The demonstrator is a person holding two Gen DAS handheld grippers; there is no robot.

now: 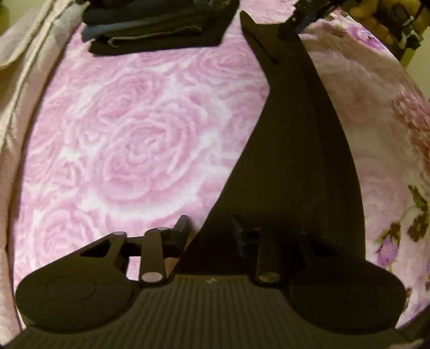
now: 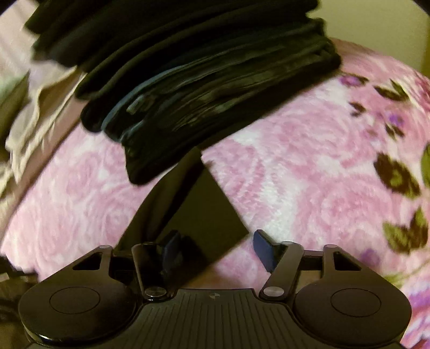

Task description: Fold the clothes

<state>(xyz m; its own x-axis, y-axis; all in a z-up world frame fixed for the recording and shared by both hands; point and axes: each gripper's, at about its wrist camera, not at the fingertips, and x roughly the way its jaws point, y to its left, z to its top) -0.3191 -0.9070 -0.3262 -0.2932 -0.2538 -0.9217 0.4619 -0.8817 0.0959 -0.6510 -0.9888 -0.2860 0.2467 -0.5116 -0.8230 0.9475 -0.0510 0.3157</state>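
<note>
1. Your left gripper (image 1: 211, 231) has its jaws spread apart. A black garment (image 1: 290, 166) passes between them and runs up and away as a long dark strip towards your other tool (image 1: 303, 13) at the top edge. The cloth covers the right finger (image 1: 242, 233), and you can't really tell if either pad is touching it.
2. Your right gripper (image 2: 219, 247) is wide open too. The cloth (image 2: 199, 214) hangs in the gap, closer to the left finger (image 2: 172, 244), while the right finger (image 2: 264, 248) sits clear over the blanket (image 2: 309, 166).
3. Everything's on a pink rose-print blanket, with darker leaves and purple flowers out on its right side.
4. The stack (image 2: 188, 80) of folded dark clothes sits on the blanket just past your right gripper. It's mostly black, with a blue layer peeking out at its near edge. In the left view the same stack (image 1: 158, 26) is well away at the top.
5. There's some pale pinkish fabric (image 1: 21, 67) along the left edge of the blanket.
6. The right view is pretty blurry, so fine detail on the stack is a wash.
</note>
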